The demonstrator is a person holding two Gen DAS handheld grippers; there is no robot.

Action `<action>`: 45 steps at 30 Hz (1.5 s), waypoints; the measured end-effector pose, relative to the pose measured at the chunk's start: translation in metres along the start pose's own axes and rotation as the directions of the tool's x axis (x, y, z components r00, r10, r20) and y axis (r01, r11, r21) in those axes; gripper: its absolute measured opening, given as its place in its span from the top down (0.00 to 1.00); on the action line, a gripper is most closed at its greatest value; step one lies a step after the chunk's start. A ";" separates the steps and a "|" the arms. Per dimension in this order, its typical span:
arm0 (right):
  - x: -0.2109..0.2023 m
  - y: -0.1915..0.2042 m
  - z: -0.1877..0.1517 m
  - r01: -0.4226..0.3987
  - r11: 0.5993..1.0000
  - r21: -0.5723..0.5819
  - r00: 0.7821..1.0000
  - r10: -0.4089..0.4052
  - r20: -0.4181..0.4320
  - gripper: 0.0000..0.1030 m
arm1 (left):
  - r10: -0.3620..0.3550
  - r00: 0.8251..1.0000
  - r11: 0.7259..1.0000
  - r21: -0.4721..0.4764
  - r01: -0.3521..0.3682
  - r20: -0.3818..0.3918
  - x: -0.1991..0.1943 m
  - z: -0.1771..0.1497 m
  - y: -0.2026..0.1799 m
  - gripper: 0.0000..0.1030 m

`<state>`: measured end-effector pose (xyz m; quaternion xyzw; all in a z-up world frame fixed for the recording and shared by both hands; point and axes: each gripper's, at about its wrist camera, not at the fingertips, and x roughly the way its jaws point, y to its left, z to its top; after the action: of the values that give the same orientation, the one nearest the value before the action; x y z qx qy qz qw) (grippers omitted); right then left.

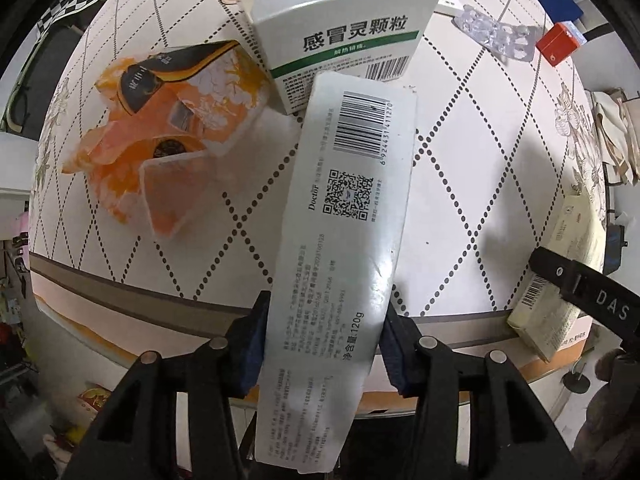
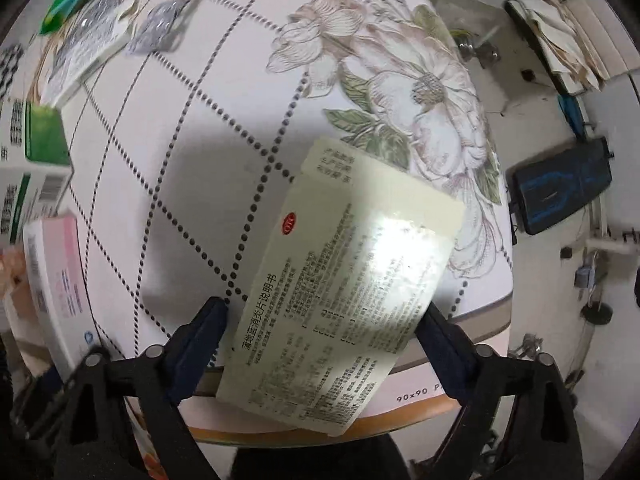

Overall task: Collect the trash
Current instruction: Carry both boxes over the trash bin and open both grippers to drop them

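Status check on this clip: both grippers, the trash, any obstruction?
Left gripper shut on toothpaste box. Right gripper astride pale medicine box, right pad touching, left pad apart. Table path clear.

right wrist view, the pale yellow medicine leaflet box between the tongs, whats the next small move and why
Probably close the right tongs a little more on the pale yellow medicine box. It already sits between the pads at the table edge, but a gap shows beside the left pad, so the grip does not look firm yet.
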<state>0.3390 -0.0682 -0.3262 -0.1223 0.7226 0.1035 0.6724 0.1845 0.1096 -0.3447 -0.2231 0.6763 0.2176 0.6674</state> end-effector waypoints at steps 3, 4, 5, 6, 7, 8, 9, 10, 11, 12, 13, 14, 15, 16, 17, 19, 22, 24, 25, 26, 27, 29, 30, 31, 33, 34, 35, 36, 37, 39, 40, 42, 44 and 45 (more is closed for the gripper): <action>-0.005 -0.002 -0.003 -0.021 1.000 -0.017 1.000 0.021 0.019 0.20 | 0.001 1.000 1.000 0.002 -0.001 0.020 -0.013 -0.006 0.004 0.56; -0.005 -0.002 -0.004 -0.017 1.000 -0.020 1.000 0.018 0.023 0.20 | -0.001 1.000 1.000 0.005 0.001 0.027 -0.018 -0.009 0.008 0.57; -0.006 -0.003 -0.008 -0.017 1.000 -0.023 0.999 0.018 0.030 0.20 | -0.002 0.999 1.000 0.008 0.002 0.039 -0.023 -0.014 0.013 0.57; -0.009 -0.007 -0.011 -0.018 1.000 -0.023 0.999 0.019 0.041 0.20 | -0.003 0.999 1.000 0.010 0.002 0.048 -0.027 -0.009 0.014 0.57; -0.016 -0.015 -0.014 -0.026 0.999 -0.025 0.998 0.027 0.054 0.20 | -0.003 0.998 1.000 0.014 0.002 0.062 -0.033 -0.014 0.018 0.57; -0.019 -0.019 -0.021 -0.032 0.999 -0.030 0.997 0.034 0.068 0.20 | -0.006 0.997 1.000 0.016 0.005 0.071 -0.042 -0.020 0.022 0.57; -0.026 -0.022 -0.027 -0.040 0.999 -0.033 0.995 0.043 0.089 0.20 | -0.016 0.996 1.000 0.021 0.014 0.083 -0.050 -0.025 0.024 0.57; -0.036 -0.025 -0.035 -0.047 0.998 -0.043 0.992 0.052 0.114 0.20 | -0.022 0.995 0.999 0.029 0.020 0.094 -0.056 -0.031 0.028 0.57; -0.046 -0.031 -0.039 -0.048 0.997 -0.052 0.990 0.055 0.132 0.20 | -0.029 0.994 0.999 0.037 0.025 0.107 -0.064 -0.038 0.026 0.57; -0.053 -0.029 -0.043 -0.049 0.997 -0.060 0.987 0.057 0.151 0.20 | -0.038 0.992 0.998 0.045 0.032 0.121 -0.073 -0.046 0.030 0.57; -0.063 -0.031 -0.059 -0.054 0.996 -0.066 0.983 0.065 0.171 0.20 | -0.051 0.989 0.998 0.055 0.044 0.136 -0.080 -0.054 0.036 0.57; -0.072 -0.030 -0.070 -0.060 0.996 -0.067 0.978 0.072 0.196 0.20 | -0.062 0.987 0.996 0.066 0.052 0.150 -0.087 -0.060 0.040 0.58; -0.080 -0.033 -0.078 -0.063 0.996 -0.065 0.975 0.076 0.211 0.20 | -0.071 0.983 0.995 0.079 0.059 0.169 -0.095 -0.072 0.048 0.58; -0.087 -0.035 -0.087 -0.067 0.996 -0.060 0.970 0.080 0.228 0.20 | -0.084 0.979 0.994 0.089 0.069 0.185 -0.108 -0.083 0.046 0.58; -0.094 -0.037 -0.097 -0.076 0.996 -0.053 0.965 0.087 0.247 0.20 | -0.097 0.975 0.992 0.097 0.079 0.198 -0.116 -0.091 0.039 0.58; -0.107 -0.039 -0.121 -0.092 0.995 -0.039 0.955 0.099 0.279 0.20 | -0.129 0.965 0.988 0.109 0.107 0.227 -0.127 -0.111 0.042 0.58; -0.123 -0.031 -0.154 -0.118 0.992 -0.039 0.947 0.124 0.296 0.20 | -0.179 0.950 0.981 0.118 0.153 0.255 -0.139 -0.143 0.049 0.58; -0.121 -0.020 -0.174 -0.124 0.991 -0.052 0.945 0.134 0.297 0.20 | -0.208 0.944 0.976 0.114 0.184 0.257 -0.135 -0.159 0.052 0.58; -0.118 -0.015 -0.195 -0.132 0.990 -0.054 0.947 0.142 0.289 0.20 | -0.217 0.943 0.975 0.108 0.196 0.251 -0.128 -0.159 0.054 0.58; -0.114 -0.008 -0.207 -0.139 0.989 -0.053 0.948 0.149 0.280 0.20 | -0.227 0.945 0.973 0.095 0.210 0.238 -0.124 -0.171 0.068 0.58; -0.108 -0.003 -0.220 -0.154 0.987 -0.052 0.951 0.162 0.265 0.20 | -0.232 0.946 0.972 0.085 0.218 0.225 -0.116 -0.166 0.062 0.58; -0.087 0.006 -0.248 -0.175 0.984 -0.043 0.959 0.180 0.219 0.20 | -0.234 0.955 0.972 0.057 0.228 0.179 -0.096 -0.184 0.080 0.58; -0.076 0.011 -0.258 -0.183 0.982 -0.045 0.962 0.188 0.197 0.20 | -0.230 0.960 0.973 0.049 0.225 0.158 -0.082 -0.189 0.084 0.58; -0.058 0.018 -0.270 -0.184 0.982 -0.048 0.968 0.190 0.164 0.20 | -0.223 0.965 0.975 0.038 0.220 0.136 -0.069 -0.194 0.091 0.58; -0.027 0.027 -0.280 -0.186 0.981 -0.051 0.974 0.191 0.122 0.20 | -0.216 0.972 0.976 0.013 0.215 0.090 -0.037 -0.203 0.105 0.58; -0.010 0.032 -0.285 -0.186 0.981 -0.054 0.976 0.190 0.101 0.20 | -0.206 0.977 0.979 -0.002 0.206 0.064 -0.016 -0.206 0.111 0.58; 0.014 0.039 -0.291 -0.180 0.982 -0.057 0.980 0.184 0.077 0.20 | -0.196 0.980 0.980 -0.013 0.197 0.041 0.006 -0.209 0.117 0.58; 0.033 0.043 -0.293 -0.180 0.982 -0.060 0.981 0.184 0.058 0.20 | -0.190 0.981 0.982 -0.021 0.190 0.026 0.021 -0.210 0.120 0.58; 0.056 0.048 -0.295 -0.184 0.981 -0.060 0.982 0.186 0.034 0.20 | -0.185 0.983 0.982 -0.033 0.185 0.004 0.043 -0.210 0.124 0.58; 0.093 0.054 -0.297 -0.184 0.981 -0.057 0.983 0.185 0.005 0.21 | -0.183 0.982 0.982 -0.050 0.181 -0.035 0.084 -0.208 0.129 0.58; 0.111 0.057 -0.296 -0.189 0.980 -0.056 0.982 0.189 -0.011 0.21 | -0.186 0.981 0.981 -0.059 0.183 -0.058 0.109 -0.207 0.130 0.58; 0.156 0.061 -0.294 -0.198 0.979 -0.049 0.979 0.196 -0.049 0.21 | -0.200 0.975 0.978 -0.081 0.192 -0.099 0.153 -0.206 0.133 0.58; 0.192 0.065 -0.291 -0.216 0.975 -0.051 0.974 0.211 -0.080 0.21 | -0.225 0.963 0.972 -0.103 0.211 -0.146 0.198 -0.203 0.135 0.58; 0.213 0.067 -0.289 -0.219 0.974 -0.054 0.972 0.214 -0.094 0.21 | -0.235 0.959 0.969 -0.115 0.218 -0.160 0.213 -0.202 0.137 0.58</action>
<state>0.0305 -0.1036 -0.5177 -0.0685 0.7567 0.1937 0.6207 -0.0614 0.0974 -0.5550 -0.3490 0.6903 0.1518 0.6153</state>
